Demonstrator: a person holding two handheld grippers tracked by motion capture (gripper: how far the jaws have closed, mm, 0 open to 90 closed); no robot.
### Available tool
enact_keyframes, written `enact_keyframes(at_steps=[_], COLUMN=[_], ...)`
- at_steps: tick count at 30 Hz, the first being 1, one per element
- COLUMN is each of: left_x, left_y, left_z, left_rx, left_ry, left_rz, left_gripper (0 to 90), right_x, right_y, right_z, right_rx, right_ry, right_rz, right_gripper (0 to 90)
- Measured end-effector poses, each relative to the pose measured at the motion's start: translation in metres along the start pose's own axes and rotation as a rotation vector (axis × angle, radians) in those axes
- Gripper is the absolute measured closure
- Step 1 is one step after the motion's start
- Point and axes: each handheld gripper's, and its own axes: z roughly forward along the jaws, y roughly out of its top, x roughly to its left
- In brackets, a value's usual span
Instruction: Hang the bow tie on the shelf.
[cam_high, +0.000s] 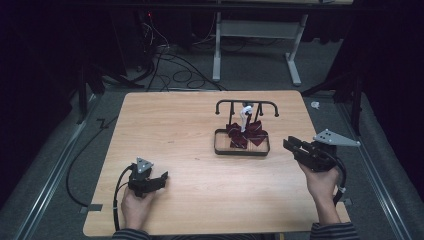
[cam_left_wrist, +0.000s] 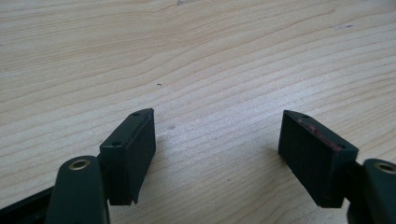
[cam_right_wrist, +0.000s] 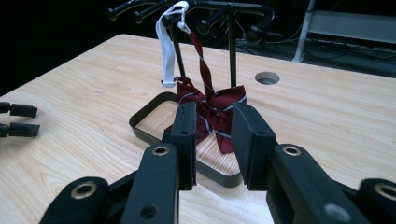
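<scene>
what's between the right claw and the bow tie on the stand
Only the near rim of the tray. In the right gripper view the open right claw points at the bow tie, short of it.

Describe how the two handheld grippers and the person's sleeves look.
Both are black. The left gripper has blocky rectangular pads, one with a reddish streak along its edge, brass-ringed holes, a grey three-cornered plate and a black cable. The right gripper carries a larger grey plate and a cable too. The sleeves are dark with thin stripes.

Left gripper (cam_high: 161, 178) low, fingers (cam_left_wrist: 133, 151) wide apart; right gripper (cam_high: 291, 144) raised, fingers (cam_right_wrist: 184, 140) half-parted, empty.
</scene>
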Motion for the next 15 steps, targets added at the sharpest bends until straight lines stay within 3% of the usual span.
enact_keyframes(at_steps=[15], left_x=[0.000], left_y=[0.000], left_z=[0.000], left_rx=[0.000], left_ry=[0.000], left_rz=[-0.001], left_gripper=[28.0], right_x=[0.006], right_y=[-0.021], right_z=[0.009], right_rx=[0.034], right_ry=[0.029], right_rz=[0.014], right_gripper=[72.6])
